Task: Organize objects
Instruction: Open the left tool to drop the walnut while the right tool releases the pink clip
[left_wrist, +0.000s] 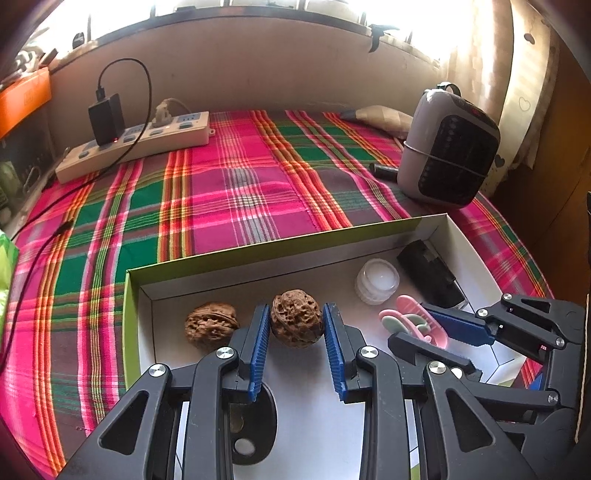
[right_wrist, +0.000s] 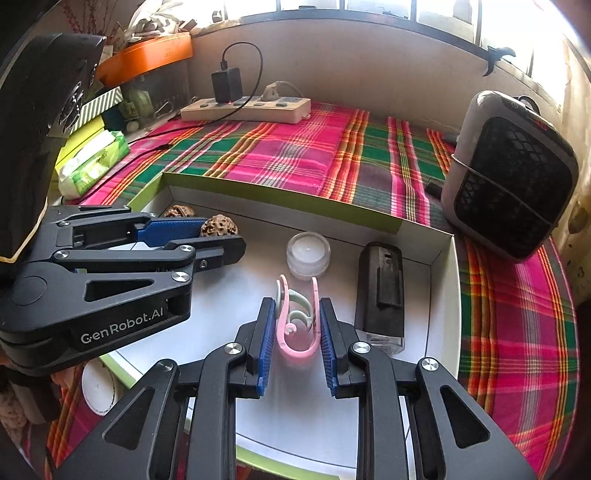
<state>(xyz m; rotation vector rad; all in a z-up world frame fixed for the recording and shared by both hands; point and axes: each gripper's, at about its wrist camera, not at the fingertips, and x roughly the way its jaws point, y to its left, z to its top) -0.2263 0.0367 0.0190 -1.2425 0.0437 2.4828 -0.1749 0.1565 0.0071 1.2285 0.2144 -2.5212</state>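
A white box (left_wrist: 458, 236) with green sides sits on a bed with a pink and green checked cloth (left_wrist: 236, 184). On the left, inside the box, lies a brown walnut (left_wrist: 211, 325). Just right of it, the left gripper (left_wrist: 297, 328) squeezes a second walnut (left_wrist: 296, 323) between its blue pads, low in the box. Further right, a small clear jar (right_wrist: 308, 254) stands near the far wall of the box. Nearer than the jar, the right gripper (right_wrist: 298, 325) pinches a pink and grey bendy clip (right_wrist: 295, 317) between its pads. Right of that lies a black block (right_wrist: 380, 288), close to the right wall. A white power strip (left_wrist: 144, 142) lies far away on the left, and a grey heater (right_wrist: 509, 173) stands far on the right
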